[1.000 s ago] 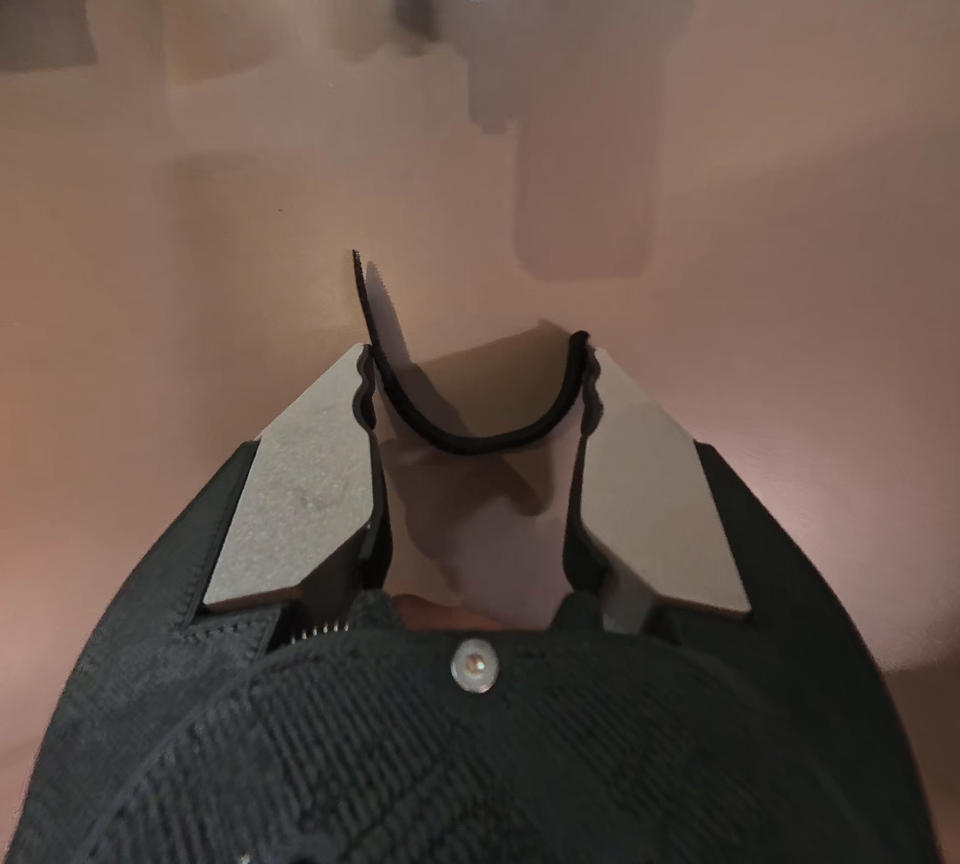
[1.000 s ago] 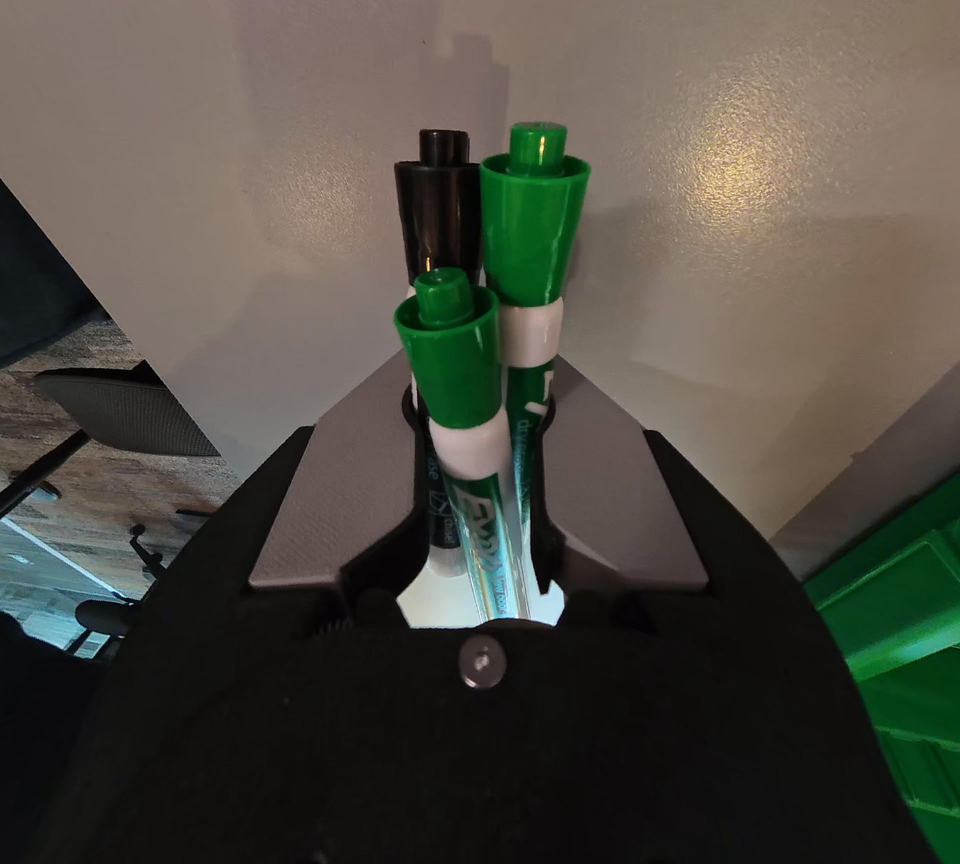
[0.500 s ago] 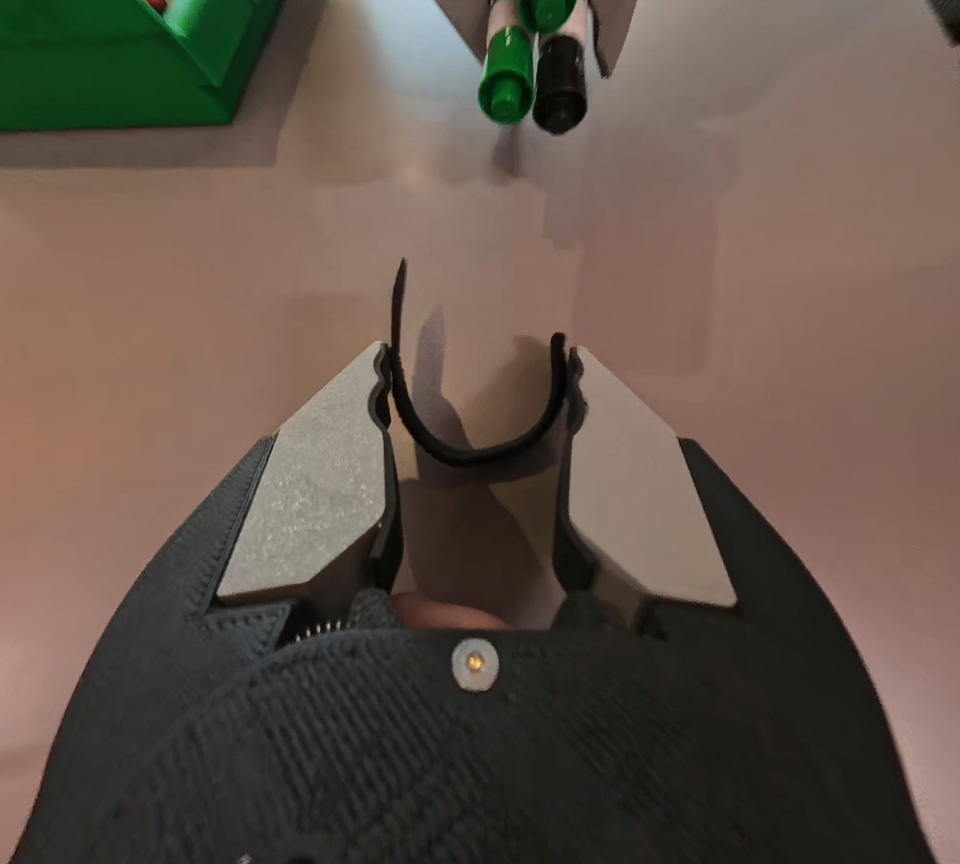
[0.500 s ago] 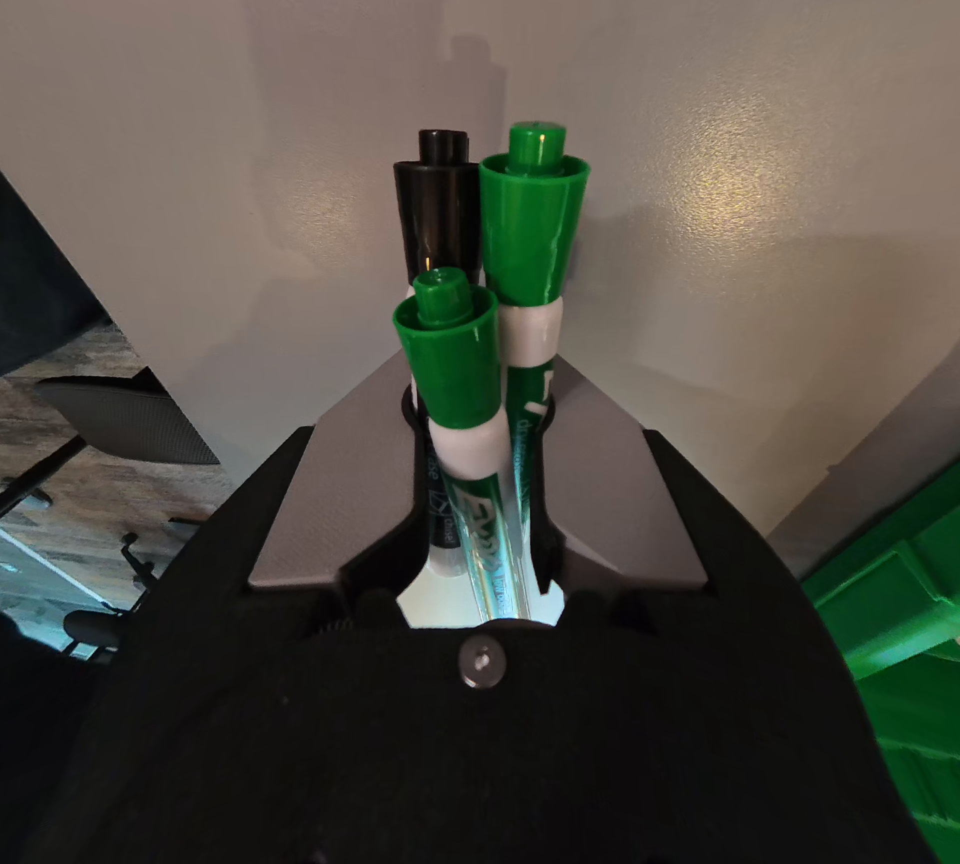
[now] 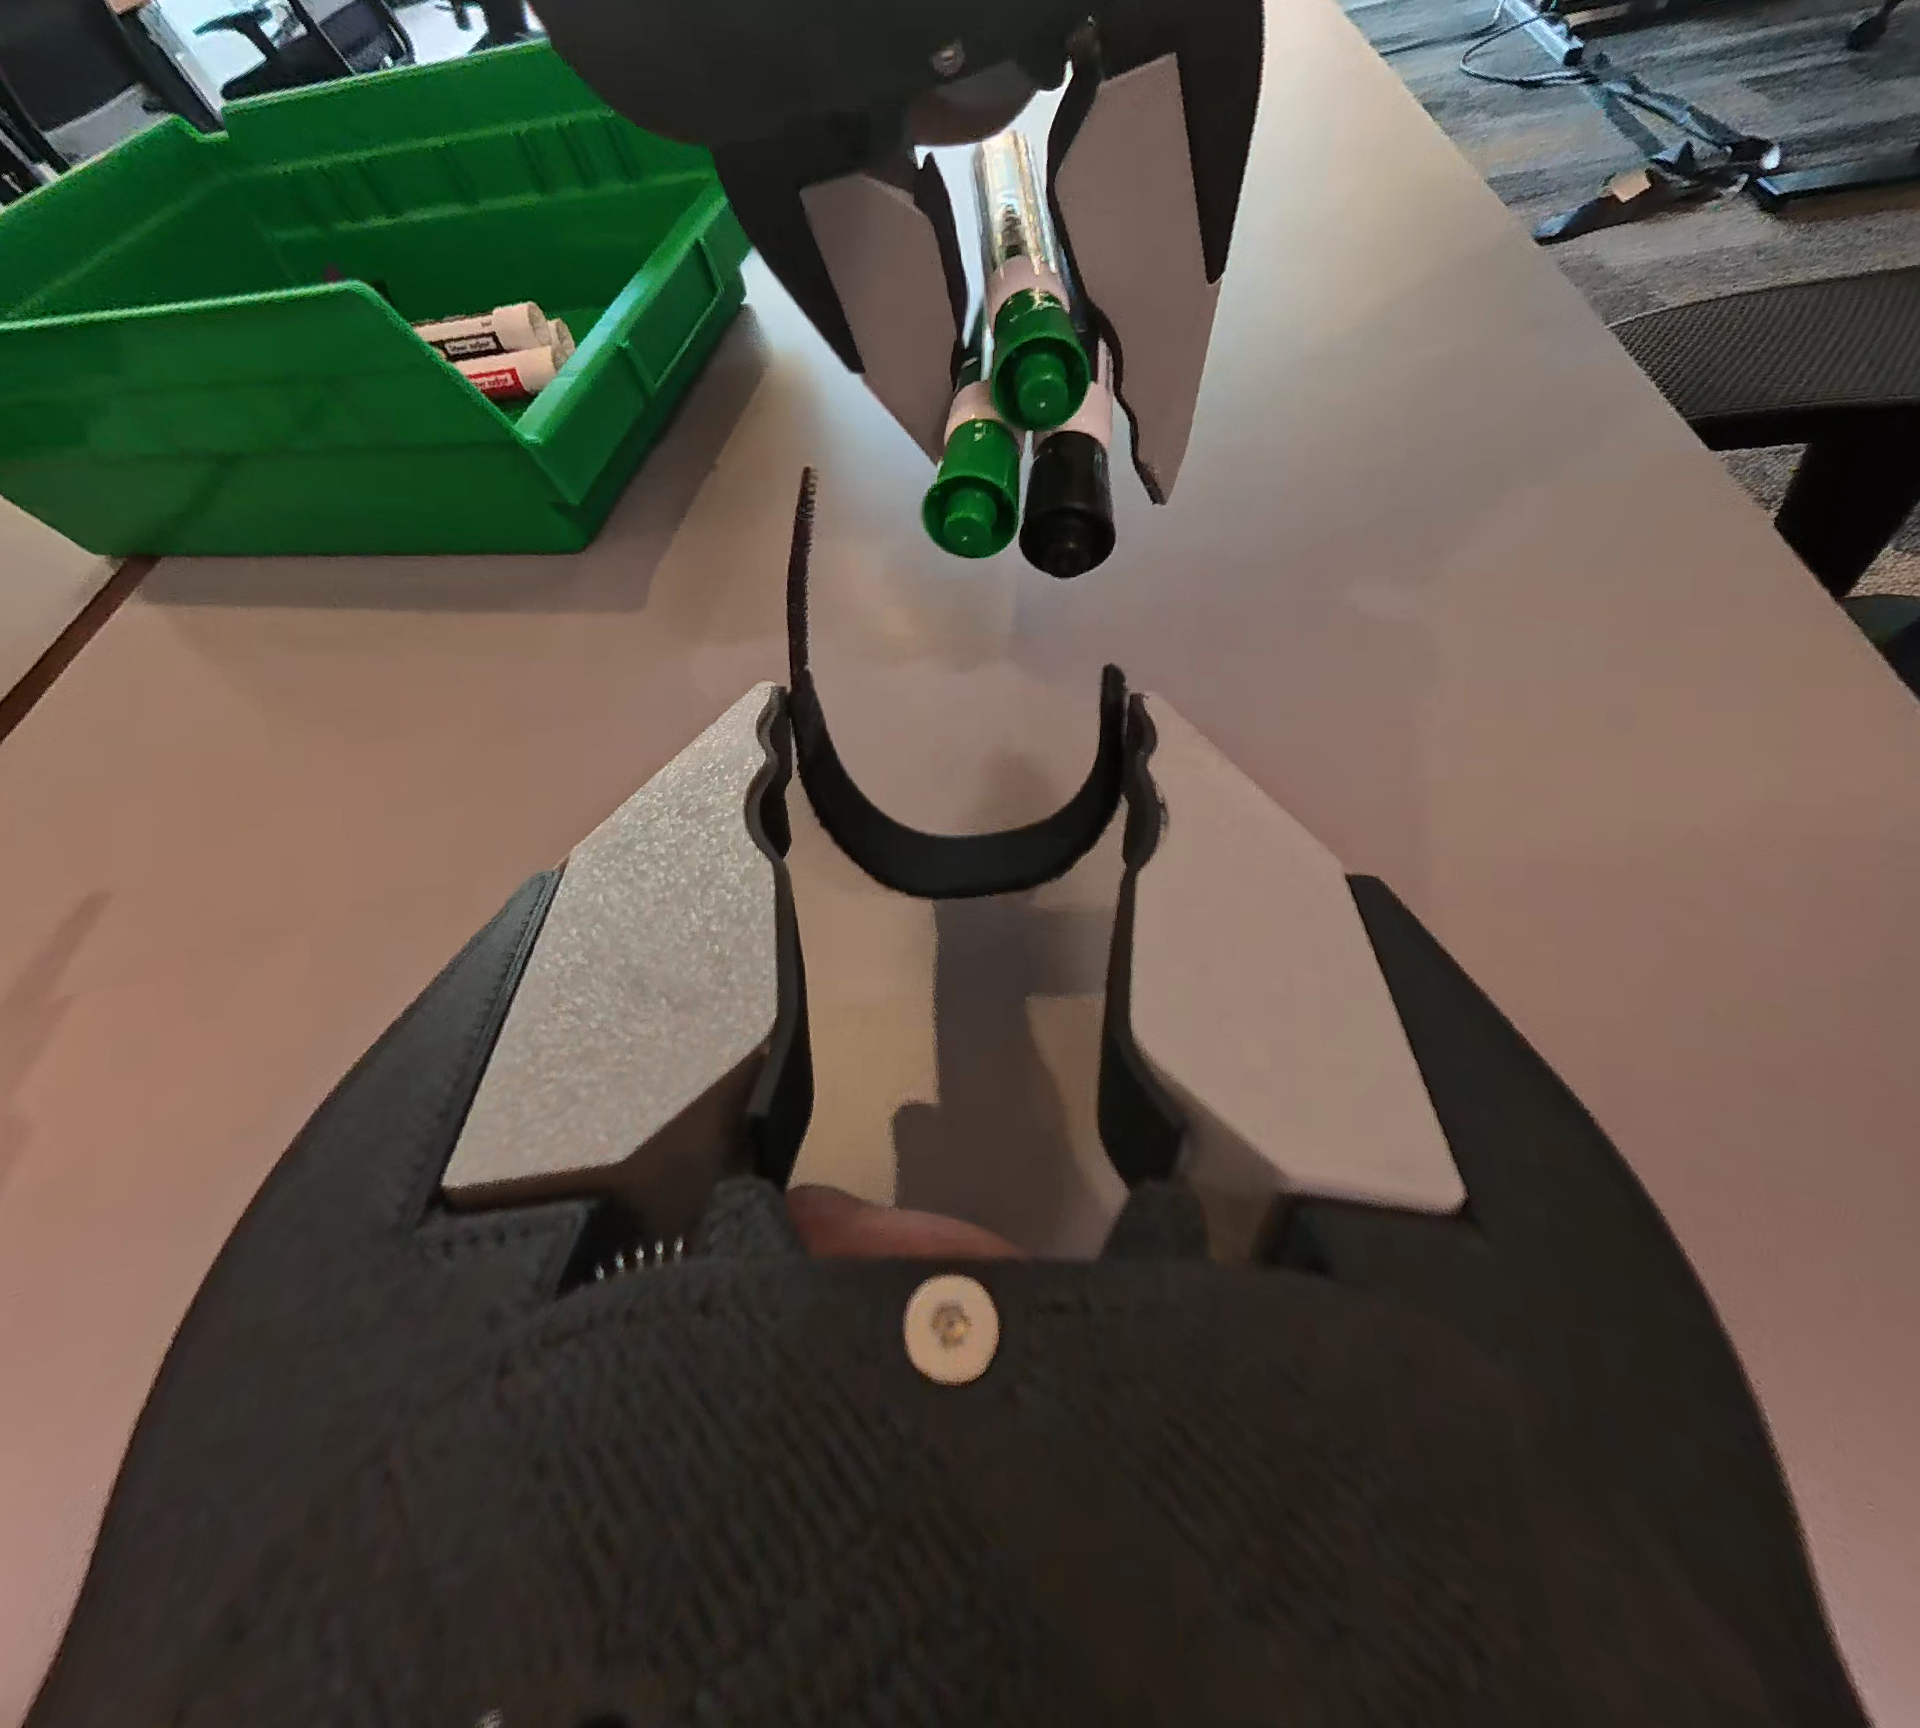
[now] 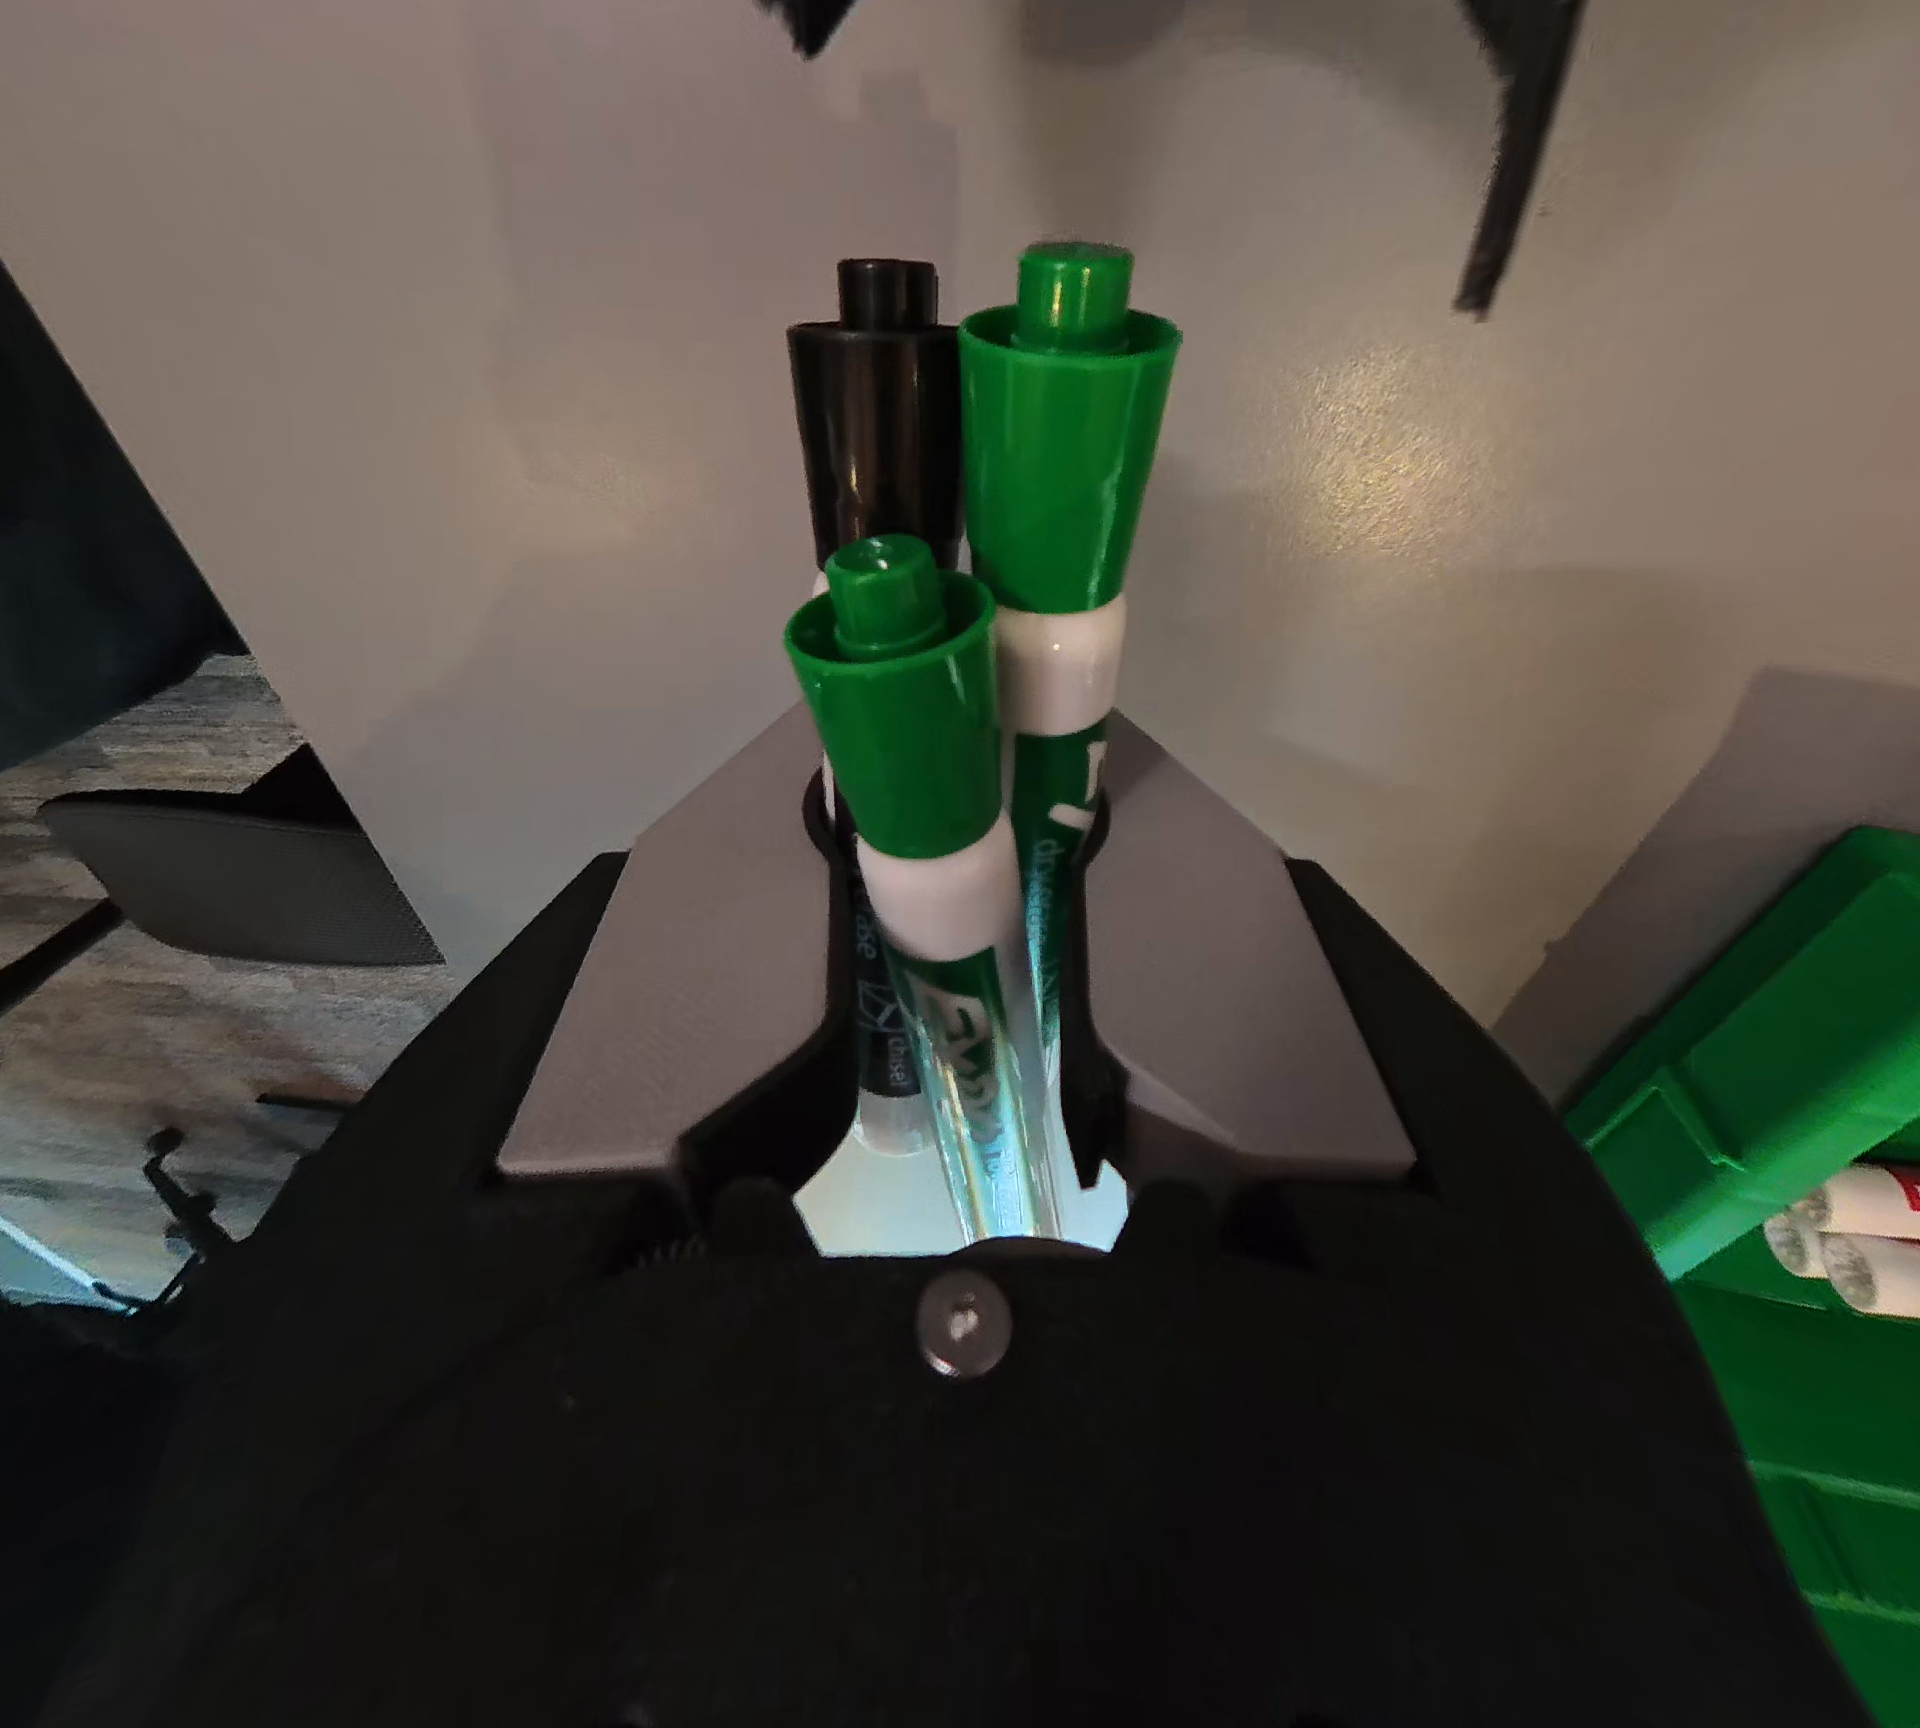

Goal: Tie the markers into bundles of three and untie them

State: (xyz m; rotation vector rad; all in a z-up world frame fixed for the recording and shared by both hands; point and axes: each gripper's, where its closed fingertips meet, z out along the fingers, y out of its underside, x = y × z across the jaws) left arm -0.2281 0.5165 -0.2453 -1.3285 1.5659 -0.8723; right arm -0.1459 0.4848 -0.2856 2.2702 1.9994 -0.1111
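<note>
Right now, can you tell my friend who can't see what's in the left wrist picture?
The left gripper holds a black strap curved into a U. Facing it, the right gripper clamps three markers above a pale table; a green bin sits left.

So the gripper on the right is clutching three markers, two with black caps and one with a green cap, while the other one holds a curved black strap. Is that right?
Not quite: the colours are swapped. The right wrist view shows the right gripper clutching two green-capped markers and one black-capped marker. The rest stands: the left gripper holds a curved black strap between its fingers.
</note>
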